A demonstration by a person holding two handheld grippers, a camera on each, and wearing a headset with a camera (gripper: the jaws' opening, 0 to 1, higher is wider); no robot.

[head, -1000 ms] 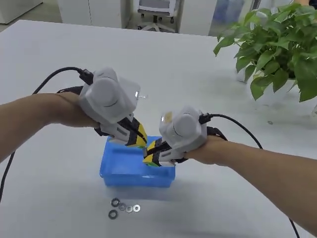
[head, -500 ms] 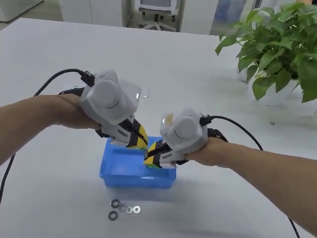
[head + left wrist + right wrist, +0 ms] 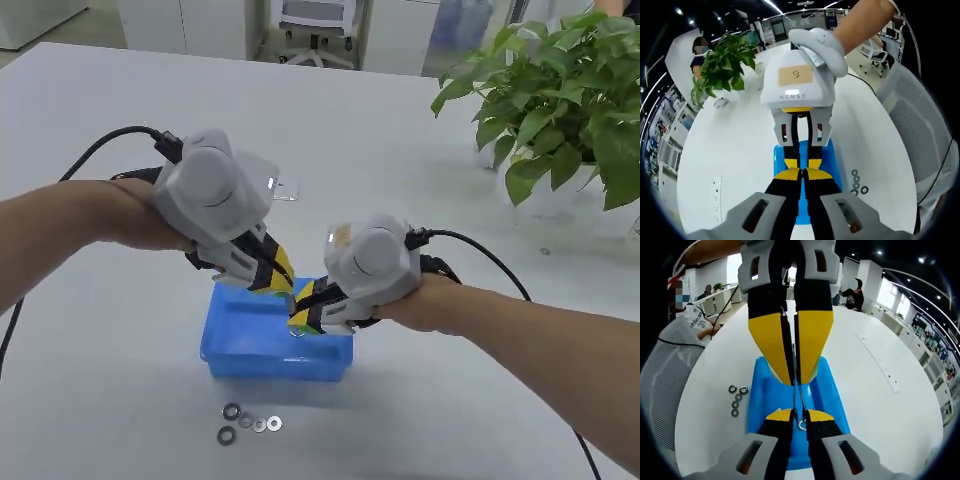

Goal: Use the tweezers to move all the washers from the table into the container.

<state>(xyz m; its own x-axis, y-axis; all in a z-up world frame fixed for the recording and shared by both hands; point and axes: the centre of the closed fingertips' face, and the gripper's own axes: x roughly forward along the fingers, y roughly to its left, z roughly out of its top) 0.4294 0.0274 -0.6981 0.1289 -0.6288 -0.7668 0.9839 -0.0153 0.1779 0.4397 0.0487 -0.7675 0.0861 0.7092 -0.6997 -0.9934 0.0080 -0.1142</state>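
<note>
Washers [image 3: 247, 423] lie in a small cluster on the table [image 3: 430, 180], just in front of the blue container [image 3: 235, 350]. In the head view the left tongs [image 3: 278, 280] and right tongs [image 3: 302, 320] meet nose to nose above the container's right side.

In the left gripper view, the left tongs' yellow tips are pressed together. What they pinch is too thin to make out.

In the right gripper view, the tweezers [image 3: 796, 385] run down from the left tongs into the narrow gap of the right tongs, which seem to squeeze their legs. One held washer [image 3: 802, 426] hangs at the tip over the container floor.

If either pair eases unevenly, the tweezers could twist. The held washer might then spring over the wall, or bounce out if dropped from this height.
</note>
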